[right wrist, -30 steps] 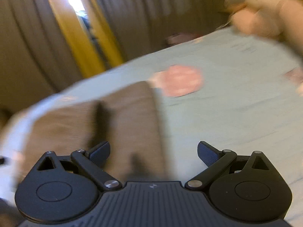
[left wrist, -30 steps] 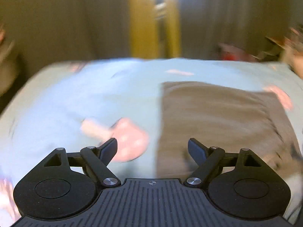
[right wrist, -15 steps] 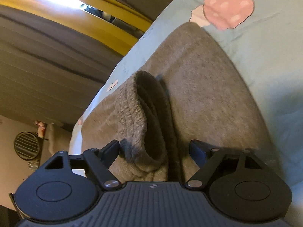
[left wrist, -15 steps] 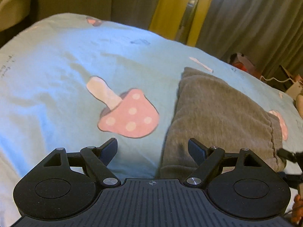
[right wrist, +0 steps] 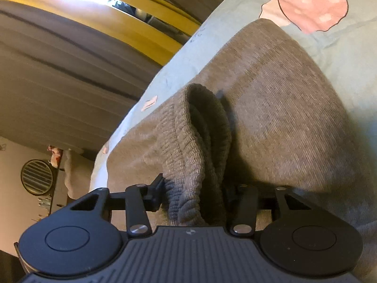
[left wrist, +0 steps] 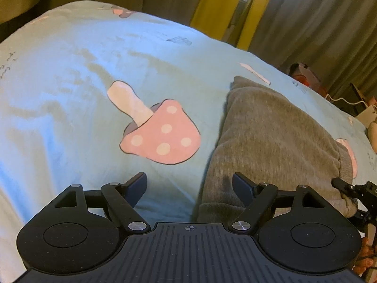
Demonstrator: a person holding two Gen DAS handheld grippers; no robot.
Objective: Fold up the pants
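On the bed (left wrist: pixel 70 75), over a pale blue sheet printed with pink mushrooms (left wrist: pixel 162 132), we find the grey pants (left wrist: pixel 271 136) lying as a partly folded block, well toward the right of the left wrist view.

Right claw (right wrist: pixel 195 195): its jaws are closing, and the ribbed waistband (right wrist: pixel 200 141) stands bunched between them. In the right wrist view the left pad touches the ribbing; the right pad is hidden behind the fabric, so we cannot tell whether the grip is firm yet.

Left claw (left wrist: pixel 189 186): wide, holding nothing. It hangs just above the near left corner of the pants, with 1 finger over the grey fabric and the other over bare sheet. The edge of the pants runs between the 2 fingers.

We judge the step in hand to be taking hold of both near corners before the next fold. Recommendations:
- Let the right claw finish closing on all layers of the waistband, not the top roll alone; a partial bite would likely let lower layers slip out on lifting.
- Bring the left claw lower and further onto the fabric before closing, so that it takes the pants' edge and not the sheet.
- Lift both corners together and level, so the fold stays square.

Risk noted: the sheet is soft and could be pinched along with the pants.
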